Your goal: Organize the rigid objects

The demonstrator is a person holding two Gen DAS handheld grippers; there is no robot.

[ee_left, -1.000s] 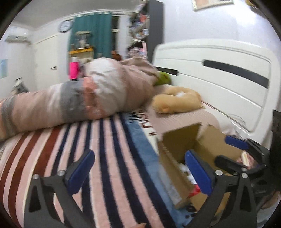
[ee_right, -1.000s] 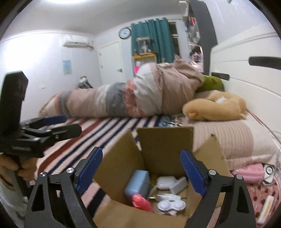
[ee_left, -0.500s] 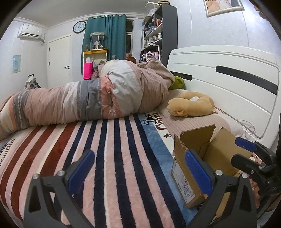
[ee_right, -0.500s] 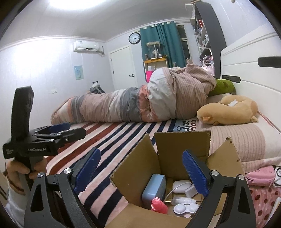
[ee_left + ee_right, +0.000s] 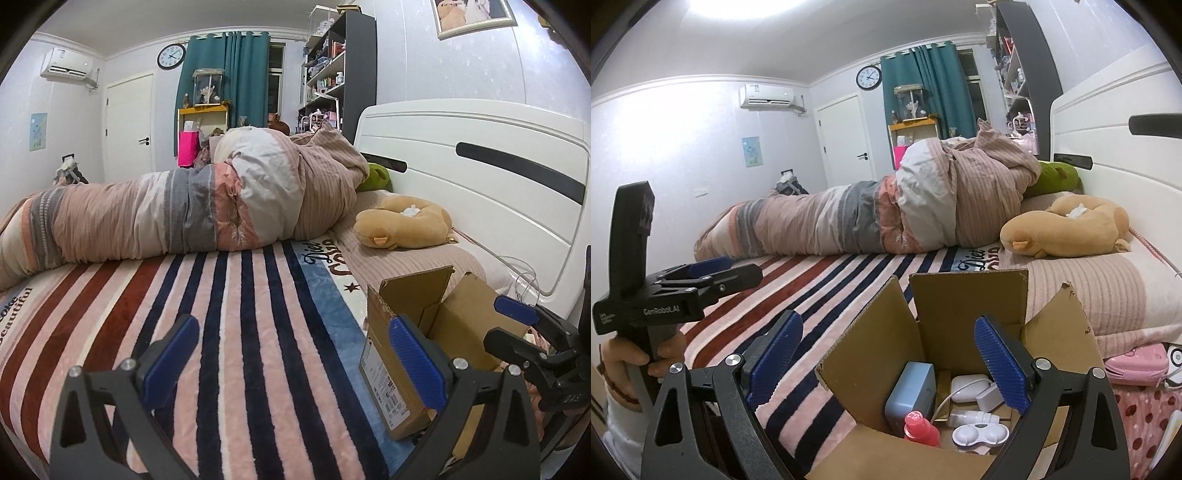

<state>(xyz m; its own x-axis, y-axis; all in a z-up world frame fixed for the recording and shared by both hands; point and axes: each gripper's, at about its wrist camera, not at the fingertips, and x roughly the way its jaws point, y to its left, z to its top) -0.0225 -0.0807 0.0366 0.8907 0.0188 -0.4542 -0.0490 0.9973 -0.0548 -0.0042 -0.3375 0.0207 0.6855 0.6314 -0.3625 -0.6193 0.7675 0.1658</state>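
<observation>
An open cardboard box (image 5: 945, 325) sits on the striped bed blanket (image 5: 236, 332); it also shows in the left wrist view (image 5: 436, 325). Inside it lie a blue-grey case (image 5: 910, 391), a red bottle (image 5: 921, 428), white chargers (image 5: 971, 384) and a white lens case (image 5: 979, 434). My right gripper (image 5: 886, 358) is open and empty, raised above the near edge of the box. My left gripper (image 5: 291, 354) is open and empty over the blanket, left of the box. It also shows in the right wrist view (image 5: 713, 271), held in a hand.
A rolled duvet (image 5: 192, 218) lies across the far side of the bed. A tan plush toy (image 5: 402, 227) and a green plush (image 5: 1056, 179) rest by the white headboard (image 5: 480, 184). A pink case (image 5: 1137, 360) lies right of the box.
Both grippers have pulled back and risen away from the box, so more of the room and the bed shows. Both stay open and empty. The box has not moved.
</observation>
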